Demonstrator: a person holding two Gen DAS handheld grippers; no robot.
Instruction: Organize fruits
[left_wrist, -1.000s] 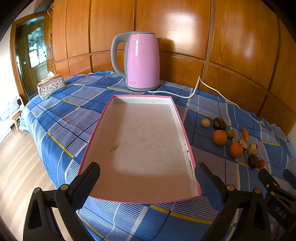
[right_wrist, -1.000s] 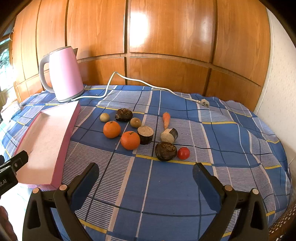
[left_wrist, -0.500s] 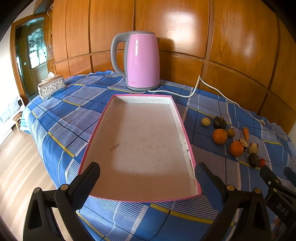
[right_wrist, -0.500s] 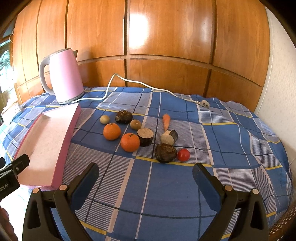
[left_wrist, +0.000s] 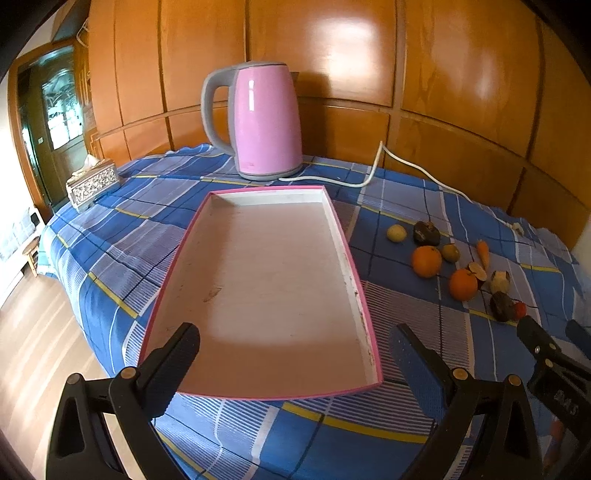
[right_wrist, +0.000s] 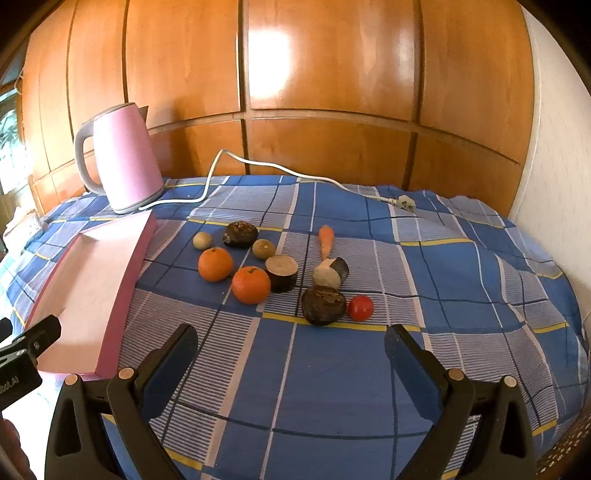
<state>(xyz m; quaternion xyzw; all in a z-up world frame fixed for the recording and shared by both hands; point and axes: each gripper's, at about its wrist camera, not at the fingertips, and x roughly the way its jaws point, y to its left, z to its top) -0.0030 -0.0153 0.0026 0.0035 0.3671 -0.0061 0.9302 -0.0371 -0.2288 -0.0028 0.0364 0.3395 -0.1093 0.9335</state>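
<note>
My left claw hangs wide open and empty above the near end of the pink tray, which lies bare on the bench's blue checked cloth. My right claw, equally wide and empty, hovers over open cloth, short of the fruit. Just right of the tray sit two oranges, touching or nearly so, among two small tan fruits, two dark round ones, two cut pieces, a carrot and a small red fruit just beside the nearer dark one. A pink kettle stands behind the tray, its white cord trailing along the cloth. A tissue box sits at far left.
</note>
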